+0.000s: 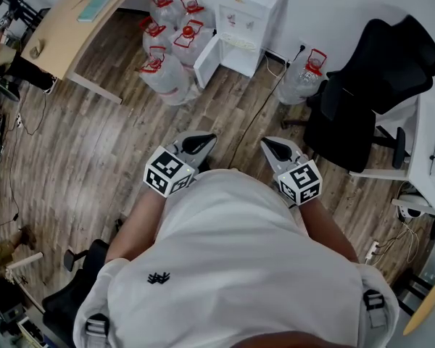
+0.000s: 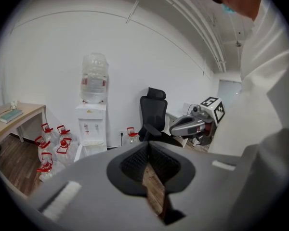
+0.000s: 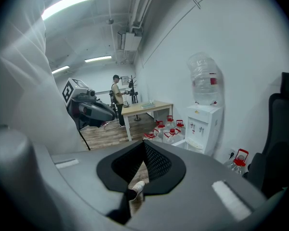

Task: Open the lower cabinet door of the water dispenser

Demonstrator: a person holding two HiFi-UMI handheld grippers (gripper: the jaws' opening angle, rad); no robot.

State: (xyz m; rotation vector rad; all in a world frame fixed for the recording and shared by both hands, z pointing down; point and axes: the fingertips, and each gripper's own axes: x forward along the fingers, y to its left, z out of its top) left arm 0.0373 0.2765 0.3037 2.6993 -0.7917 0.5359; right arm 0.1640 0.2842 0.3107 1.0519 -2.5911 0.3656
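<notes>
Both tools are held close to the body with nothing in them: the left tool [image 1: 204, 141] and the right tool [image 1: 270, 146] each have their jaws pressed together. The water dispenser [image 1: 248, 13] stands against the wall, well apart and straight ahead between the two, with water jugs [image 1: 163, 71] to its left. Its lower door [image 1: 206, 60] already seems swung out toward the jugs, roughly in line with the left tool, so that hand looks better placed.
</notes>
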